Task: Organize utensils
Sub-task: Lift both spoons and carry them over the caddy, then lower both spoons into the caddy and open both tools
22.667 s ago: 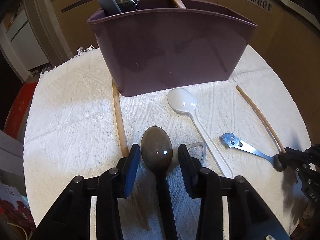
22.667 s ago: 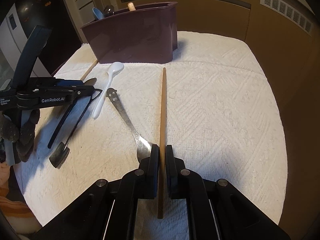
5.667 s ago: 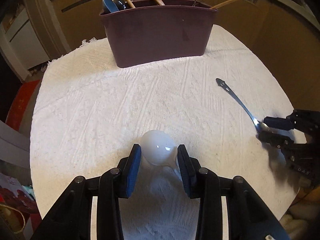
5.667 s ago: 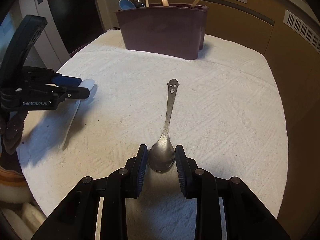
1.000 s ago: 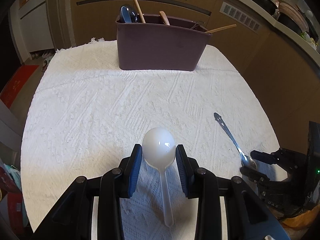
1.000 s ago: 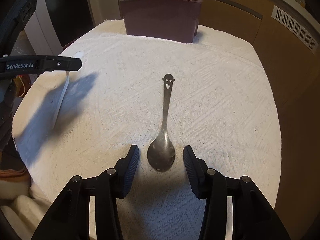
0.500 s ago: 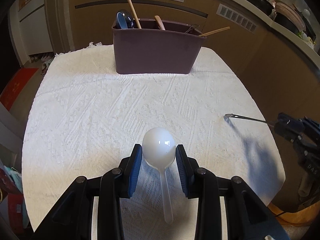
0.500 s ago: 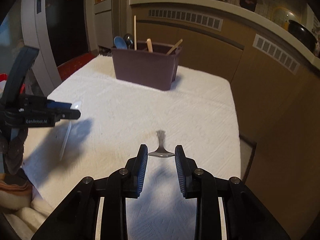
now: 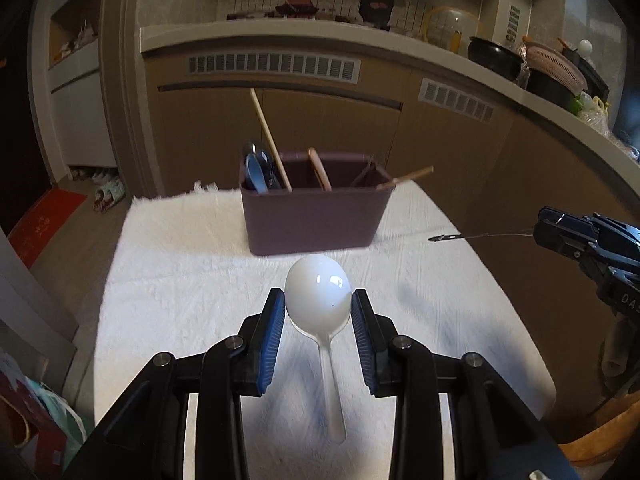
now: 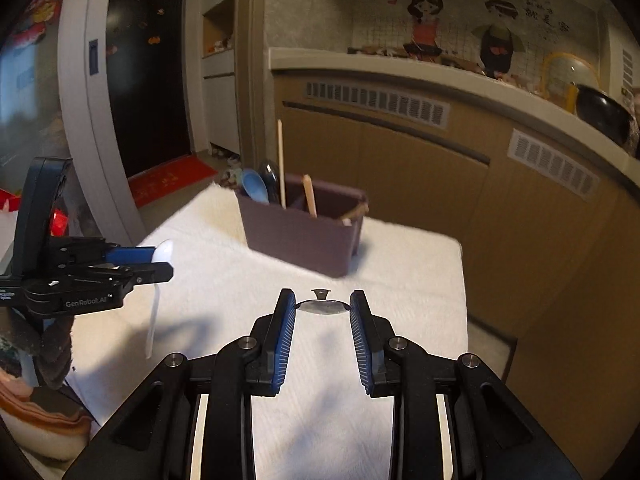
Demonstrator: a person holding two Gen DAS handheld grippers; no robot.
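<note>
My left gripper is shut on the bowl of a white plastic spoon and holds it in the air, handle hanging down; it also shows in the right wrist view. My right gripper is shut on the bowl of a metal spoon, held level above the table; its handle points left in the left wrist view. The purple utensil holder stands at the far side of the table and holds a blue spoon, chopsticks and other utensils.
A white textured cloth covers the table. Brown cabinets under a counter with pots stand behind it. The table's edge drops off at the right.
Both grippers have lifted their spoons off the cloth and tilted up toward level. The holder now sits lower in both views, with more of the room showing.
</note>
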